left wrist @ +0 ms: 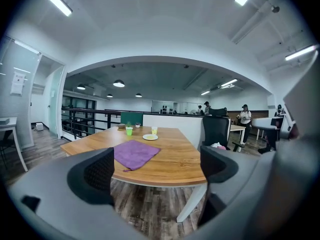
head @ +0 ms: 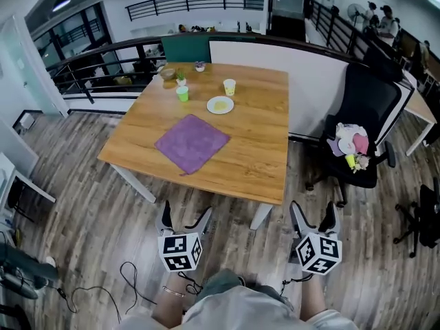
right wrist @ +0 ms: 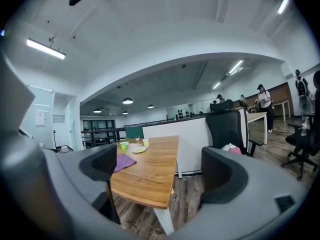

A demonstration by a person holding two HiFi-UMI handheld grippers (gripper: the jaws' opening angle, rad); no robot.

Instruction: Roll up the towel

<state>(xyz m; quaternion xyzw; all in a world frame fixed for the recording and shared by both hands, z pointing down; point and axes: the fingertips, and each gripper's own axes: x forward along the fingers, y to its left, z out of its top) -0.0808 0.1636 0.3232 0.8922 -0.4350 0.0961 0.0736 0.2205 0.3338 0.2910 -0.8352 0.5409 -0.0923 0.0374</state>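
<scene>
A purple towel (head: 192,143) lies flat and unrolled on the wooden table (head: 254,163), turned like a diamond. The left gripper view shows the towel (left wrist: 134,153) ahead between the jaws, and the right gripper view shows its edge (right wrist: 124,162) past the left jaw. My left gripper (head: 184,220) and right gripper (head: 313,215) hang over the floor, short of the table's near edge. Both are open with nothing between their jaws.
At the table's far end stand a white plate (head: 220,104), a pale cup (head: 229,86), a green cup (head: 182,93) and small pots. A black office chair (head: 363,126) with a bundle on its seat stands to the right. Cables (head: 130,280) lie on the floor.
</scene>
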